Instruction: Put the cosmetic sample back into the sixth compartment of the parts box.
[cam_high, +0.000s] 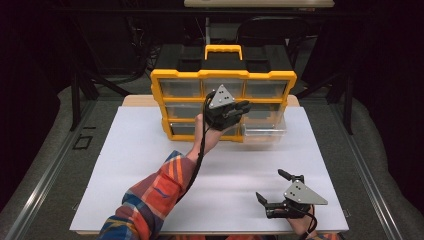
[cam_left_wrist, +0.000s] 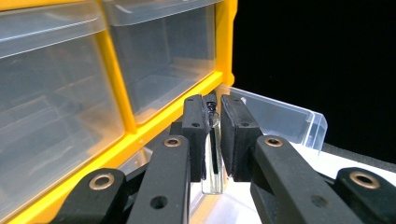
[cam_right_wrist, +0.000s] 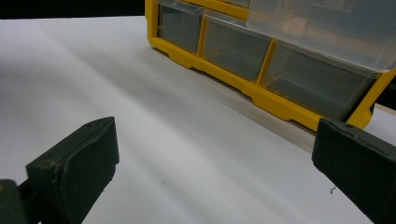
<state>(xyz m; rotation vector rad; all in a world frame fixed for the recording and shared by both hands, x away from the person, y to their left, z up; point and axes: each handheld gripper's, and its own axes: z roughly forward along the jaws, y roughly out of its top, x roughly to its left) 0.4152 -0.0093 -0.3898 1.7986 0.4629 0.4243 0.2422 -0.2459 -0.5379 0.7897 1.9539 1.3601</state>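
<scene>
A flat white board (cam_high: 150, 165) covers the desk across the middle of the high view, with a strip of pale wood showing at its far edge and grey floor on both sides; the room beyond is dark, with black frame legs and a black chair at the top of the frame. At the upper centre of the board stands a yellow plastic organiser cabinet with clear drawers and a yellow carry handle (cam_high: 223, 75). Its lower right clear plastic drawer (cam_high: 265, 131) is pulled out toward the viewer. The left hand-held gripper (cam_high: 239, 111), on an arm in a plaid sleeve (cam_high: 150, 200), is raised in front of the cabinet's centre; in the left gripper view its jaws are narrow, pinching a small clear glass vial with a dark cap (cam_left_wrist: 213, 154) held upright over the open drawer. The right hand-held gripper (cam_high: 274, 187) sits low at the lower right of the board, jaws spread wide with nothing between them.
</scene>
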